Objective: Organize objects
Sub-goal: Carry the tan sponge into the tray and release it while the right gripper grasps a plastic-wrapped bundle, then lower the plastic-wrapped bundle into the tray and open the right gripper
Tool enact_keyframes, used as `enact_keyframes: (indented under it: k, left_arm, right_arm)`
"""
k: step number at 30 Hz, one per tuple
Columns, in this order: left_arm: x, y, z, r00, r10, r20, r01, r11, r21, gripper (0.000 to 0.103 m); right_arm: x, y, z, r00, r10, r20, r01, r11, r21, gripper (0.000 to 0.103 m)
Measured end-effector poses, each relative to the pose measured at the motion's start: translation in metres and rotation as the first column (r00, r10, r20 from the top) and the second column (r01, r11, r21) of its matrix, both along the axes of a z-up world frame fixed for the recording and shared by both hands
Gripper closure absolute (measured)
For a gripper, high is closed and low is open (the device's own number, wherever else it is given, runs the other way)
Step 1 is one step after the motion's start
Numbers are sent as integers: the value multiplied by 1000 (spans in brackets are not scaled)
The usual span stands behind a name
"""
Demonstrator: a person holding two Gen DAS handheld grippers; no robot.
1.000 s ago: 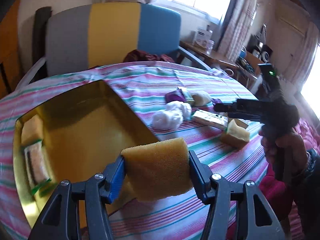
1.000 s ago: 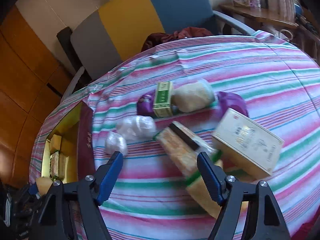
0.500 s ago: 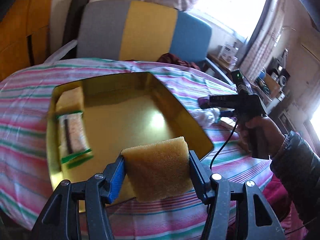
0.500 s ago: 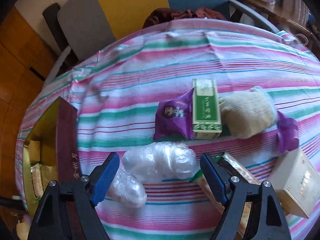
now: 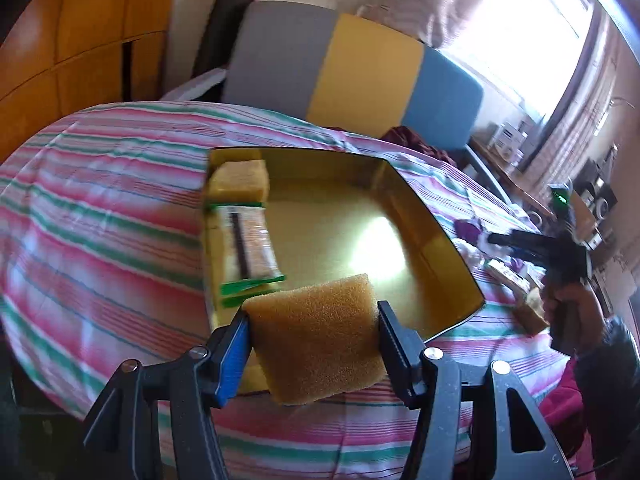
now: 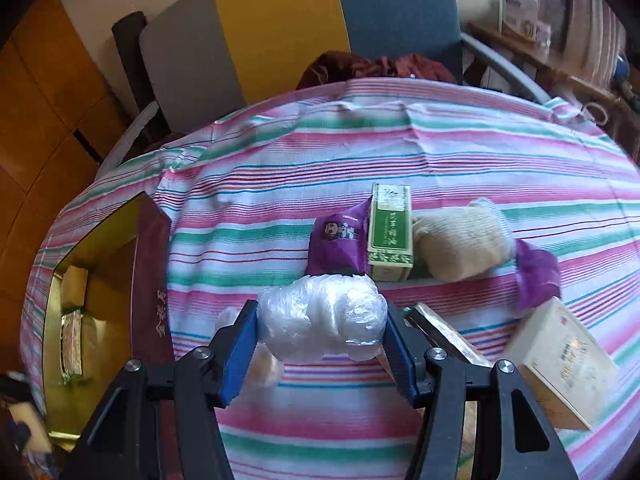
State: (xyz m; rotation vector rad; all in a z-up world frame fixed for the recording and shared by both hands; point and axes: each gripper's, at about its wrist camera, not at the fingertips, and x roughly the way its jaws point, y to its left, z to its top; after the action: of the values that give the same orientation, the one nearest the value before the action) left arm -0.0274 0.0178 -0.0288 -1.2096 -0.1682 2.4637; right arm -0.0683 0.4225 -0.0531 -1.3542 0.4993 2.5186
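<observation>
My left gripper (image 5: pixel 314 320) is shut on a yellow sponge (image 5: pixel 320 352), held above the near edge of the open gold box (image 5: pixel 424 220). Inside the box, along its left wall, lie another sponge (image 5: pixel 240 178) and a wrapped sponge pack (image 5: pixel 250 244). My right gripper (image 6: pixel 320 312) is low over the striped table. Its jaws are closing on a clear plastic-wrapped bundle (image 6: pixel 320 328), and the pads touch both sides of it. A second plastic bundle (image 6: pixel 262 362) lies partly hidden under the left finger. In the left wrist view a hand (image 5: pixel 572 304) holds the right gripper (image 5: pixel 504 244).
Behind the bundle lie a purple packet (image 6: pixel 336 244), a green box (image 6: pixel 390 232), a beige knitted pouch (image 6: pixel 460 244) and another purple packet (image 6: pixel 536 276). A cream box (image 6: pixel 560 364) and a wrapped pack (image 6: pixel 440 332) lie right. The gold box's maroon side (image 6: pixel 152 280) stands left. A chair (image 5: pixel 360 72) is behind.
My left gripper has swung left with the sponge, from beside the gold box to over its near edge. My right gripper has moved on from the wrapped pack, and its jaws have closed around the plastic bundle.
</observation>
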Motion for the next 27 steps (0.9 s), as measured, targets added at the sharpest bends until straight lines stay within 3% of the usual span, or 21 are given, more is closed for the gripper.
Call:
enact_keyframes:
  k: [9,13,18,20,27]
  left_arm:
    - [0,-6,-4,1000,17,-1,-17,999,-49,43]
    - [-16,13,-6,1000,-5,-28,1,992,-129,41]
    - [-42,30,-27,999,-6,43,17,967,-254,37]
    - [-42,33,-35,998,-2,65,21,958,-287,28]
    - [-29,28,-30,998,21,56,-5,962,-272,22]
  right_arm:
    - [54,-18,14,993,85,-81,-80,995,55,43]
    - [64,-23,19,985,123,-119,-114,991,74,43]
    - [65,-21,16,982,128,-140,-122,991,56,43]
    - [66,-19,16,981,128,-147,-122,991,49,43]
    - [67,-16,23,974,126,-190,-123,992,27,43]
